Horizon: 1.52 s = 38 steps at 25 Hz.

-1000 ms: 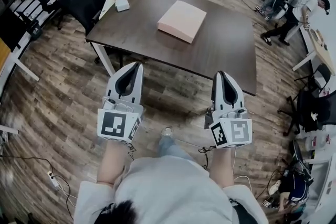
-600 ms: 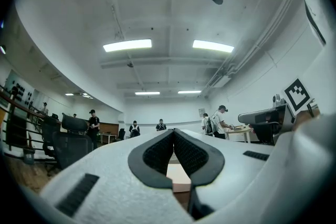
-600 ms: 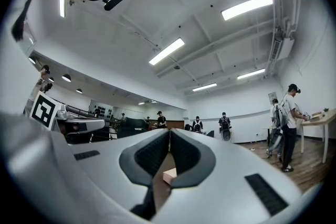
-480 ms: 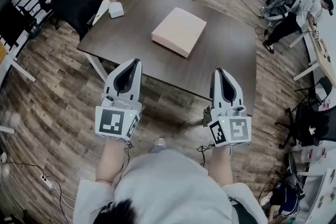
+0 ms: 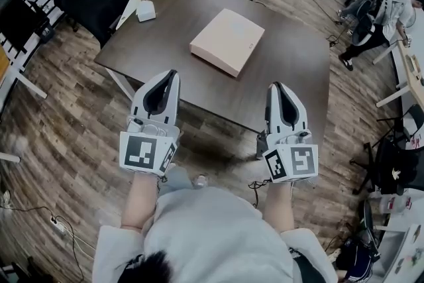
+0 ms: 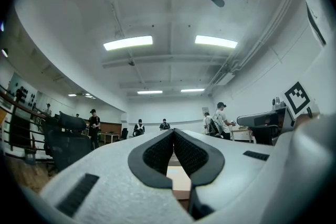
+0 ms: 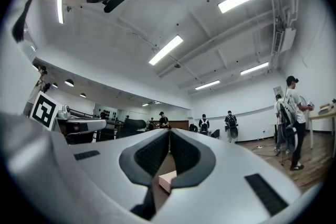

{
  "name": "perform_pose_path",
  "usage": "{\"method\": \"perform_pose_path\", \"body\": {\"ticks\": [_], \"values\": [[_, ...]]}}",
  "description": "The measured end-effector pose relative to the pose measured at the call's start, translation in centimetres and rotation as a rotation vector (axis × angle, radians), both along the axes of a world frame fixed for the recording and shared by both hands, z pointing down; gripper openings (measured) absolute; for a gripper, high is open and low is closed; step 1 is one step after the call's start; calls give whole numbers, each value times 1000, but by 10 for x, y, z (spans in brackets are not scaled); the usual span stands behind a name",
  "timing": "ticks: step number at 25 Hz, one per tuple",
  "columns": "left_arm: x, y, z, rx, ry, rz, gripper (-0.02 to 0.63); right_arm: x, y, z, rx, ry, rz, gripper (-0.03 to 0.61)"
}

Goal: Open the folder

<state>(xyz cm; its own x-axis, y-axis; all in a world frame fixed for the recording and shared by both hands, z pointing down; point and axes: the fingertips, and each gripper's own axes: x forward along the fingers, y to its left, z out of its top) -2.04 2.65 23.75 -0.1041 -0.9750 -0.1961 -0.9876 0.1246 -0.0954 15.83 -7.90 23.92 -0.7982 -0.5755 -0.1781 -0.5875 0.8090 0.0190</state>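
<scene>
Both grippers have closed in on the tabletop (image 5: 291, 63) over the last second. The near edge, which lay ahead of the tips before, now passes under them, and the folder (image 5: 227, 41) sits lower and nearer in the head view.

My left gripper (image 5: 173, 74) is shut tight with nothing in it, its pads meeting at the tip. My right gripper (image 5: 275, 86) is the same, closed and empty. Both point out over the near edge, side by side and well apart from each other.

The folder lies flat and closed near the middle of the tabletop, turned at an angle to the edges. It is clear of both grippers, and nothing rests on it.

I judge this to be the approach: I have not reached the folder yet and the opening has not begun.

Next I need to carry on forward and bring the grippers down to it. One should part its jaws at the cover's free edge, and the other may have to steady the folder. Which edge opens I cannot tell from here.
</scene>
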Motion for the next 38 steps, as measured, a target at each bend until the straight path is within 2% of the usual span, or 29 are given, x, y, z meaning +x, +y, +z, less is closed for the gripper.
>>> {"method": "perform_pose_path", "body": {"ticks": [6,14,30,38], "values": [[-13,-22,4,-8,-2,7,9,-15,-19,6,-10,-4,-2,14],[-49,-73,4,-9,-2,51,9,-50,-63,5,-10,1,33,14],[-158,-171,7,-41,-10,140,9,-157,-147,5,-27,-2,115,14],[-198,-216,11,-52,-9,201,8,-192,-179,9,-42,4,178,14]]}}
